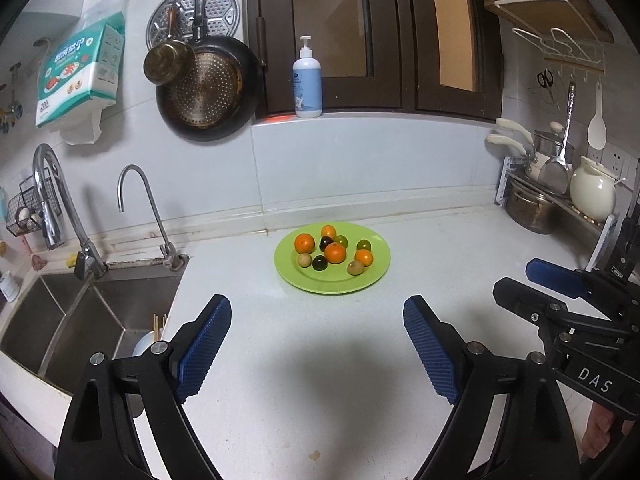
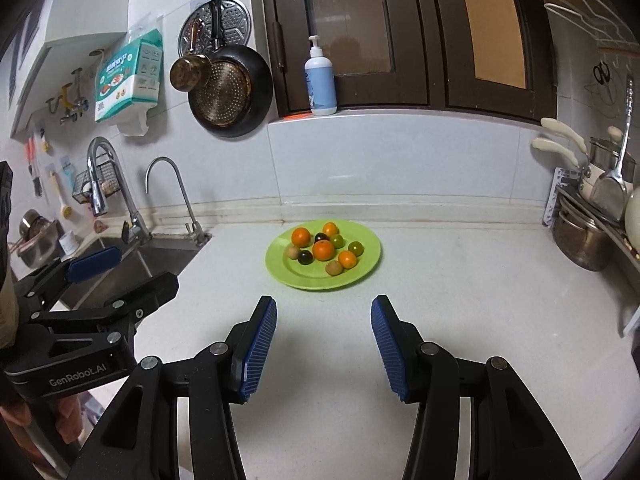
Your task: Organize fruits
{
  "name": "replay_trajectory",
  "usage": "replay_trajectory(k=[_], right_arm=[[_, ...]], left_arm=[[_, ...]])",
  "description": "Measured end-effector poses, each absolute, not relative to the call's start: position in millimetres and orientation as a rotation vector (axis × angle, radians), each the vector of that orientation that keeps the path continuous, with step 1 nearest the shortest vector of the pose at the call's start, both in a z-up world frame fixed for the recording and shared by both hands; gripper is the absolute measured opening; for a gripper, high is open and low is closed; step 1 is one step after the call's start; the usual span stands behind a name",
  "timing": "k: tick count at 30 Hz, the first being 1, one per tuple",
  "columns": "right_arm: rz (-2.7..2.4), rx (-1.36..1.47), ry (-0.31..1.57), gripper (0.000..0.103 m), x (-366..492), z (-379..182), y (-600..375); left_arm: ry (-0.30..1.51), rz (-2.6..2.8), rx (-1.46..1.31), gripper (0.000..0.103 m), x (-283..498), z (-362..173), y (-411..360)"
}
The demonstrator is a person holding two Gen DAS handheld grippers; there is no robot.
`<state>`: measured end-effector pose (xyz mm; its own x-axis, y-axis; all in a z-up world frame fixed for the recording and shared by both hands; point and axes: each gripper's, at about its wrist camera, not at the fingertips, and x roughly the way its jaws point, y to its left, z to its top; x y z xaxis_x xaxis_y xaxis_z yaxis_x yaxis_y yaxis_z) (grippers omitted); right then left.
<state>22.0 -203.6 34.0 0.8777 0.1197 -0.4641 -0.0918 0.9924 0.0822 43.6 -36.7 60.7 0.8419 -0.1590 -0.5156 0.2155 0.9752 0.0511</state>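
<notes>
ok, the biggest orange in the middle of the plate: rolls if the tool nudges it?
Likely: the central orange looks round, so it could roll. Small fruits crowd it on the green plate, so they may scatter. Probably firm enough to grip.

The label on the soap bottle (image 1: 307, 78) is too small to read; the sink (image 1: 60, 320) runs off the lower left.

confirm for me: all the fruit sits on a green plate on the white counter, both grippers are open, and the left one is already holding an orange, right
Not quite. The left gripper holds nothing: the left wrist view shows it open and empty, short of the green plate. The rest stands: the fruit, oranges included, sits on that plate, and the right gripper is open too.
</notes>
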Motion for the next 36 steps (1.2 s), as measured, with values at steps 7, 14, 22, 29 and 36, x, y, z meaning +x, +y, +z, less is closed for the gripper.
replay_trajectory(k=[7, 14, 22, 29, 36], right_arm=[[0.108, 0.042, 0.471, 0.05, 9.6, 38.1, -201.6], [0.109, 0.04, 0.465, 0.05, 2.6, 39.8, -200.4], [0.114, 0.034, 0.453, 0.05, -7.0, 42.4, -197.9], [0.089, 0.021, 0.442, 0.066, -12.6, 43.0, -196.8], [0.078, 0.011, 0.432, 0.07, -15.8, 44.7, -197.7]], left_arm=[[0.528, -0.193, 0.1, 0.094, 32.8, 64.6, -34.0], [0.518, -0.182, 0.096, 0.101, 22.8, 67.7, -29.8], [0.497, -0.16, 0.093, 0.103, 12.6, 71.6, -25.7], [0.483, -0.147, 0.088, 0.103, 7.2, 73.1, -21.2], [0.476, -0.138, 0.082, 0.103, 5.0, 75.0, -17.8]])
